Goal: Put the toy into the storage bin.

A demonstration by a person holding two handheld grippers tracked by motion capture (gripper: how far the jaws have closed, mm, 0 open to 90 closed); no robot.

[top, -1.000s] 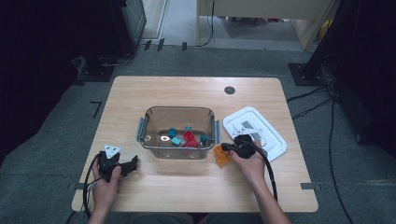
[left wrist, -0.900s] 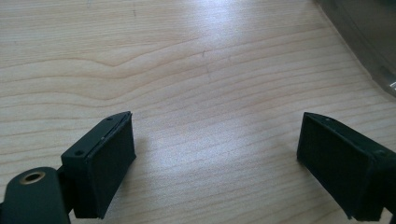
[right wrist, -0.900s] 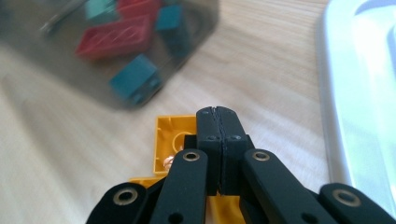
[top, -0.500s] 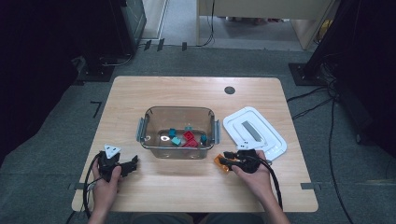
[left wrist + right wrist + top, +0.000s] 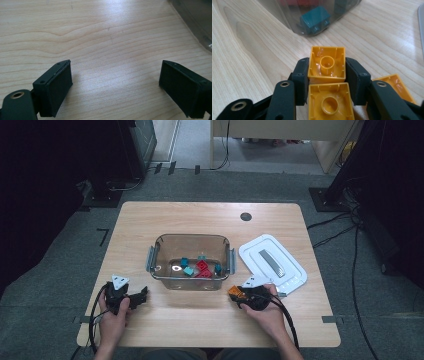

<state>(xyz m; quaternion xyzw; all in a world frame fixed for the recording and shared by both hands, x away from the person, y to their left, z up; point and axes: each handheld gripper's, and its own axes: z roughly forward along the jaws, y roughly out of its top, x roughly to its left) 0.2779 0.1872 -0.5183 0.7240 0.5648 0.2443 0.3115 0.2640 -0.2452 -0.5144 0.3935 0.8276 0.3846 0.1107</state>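
Note:
My right gripper (image 5: 327, 65) has an orange-yellow brick (image 5: 327, 56) between its pads, hollow side up, and both pads lie against its sides. Its jaws have just been opening. A second orange-yellow brick (image 5: 329, 102) lies further back between the jaws, and a third (image 5: 395, 85) shows under the right jaw. In the high view this gripper (image 5: 241, 295) rests on the table just in front of the clear box's (image 5: 190, 238) right corner. My left gripper (image 5: 141, 296) lies near the front left with its jaws (image 5: 115, 77) wide apart over bare wood.
The clear box holds red bricks (image 5: 202, 268) and teal bricks (image 5: 184, 262); one teal brick (image 5: 315, 18) shows through its wall. A white lid (image 5: 272, 262) lies to the right of the box. A round hole (image 5: 245, 216) sits in the table's far side.
My right hand has drawn back from beside the box's corner toward the table's front edge, with the orange-yellow bricks at its jaws. The left hand has stayed put.

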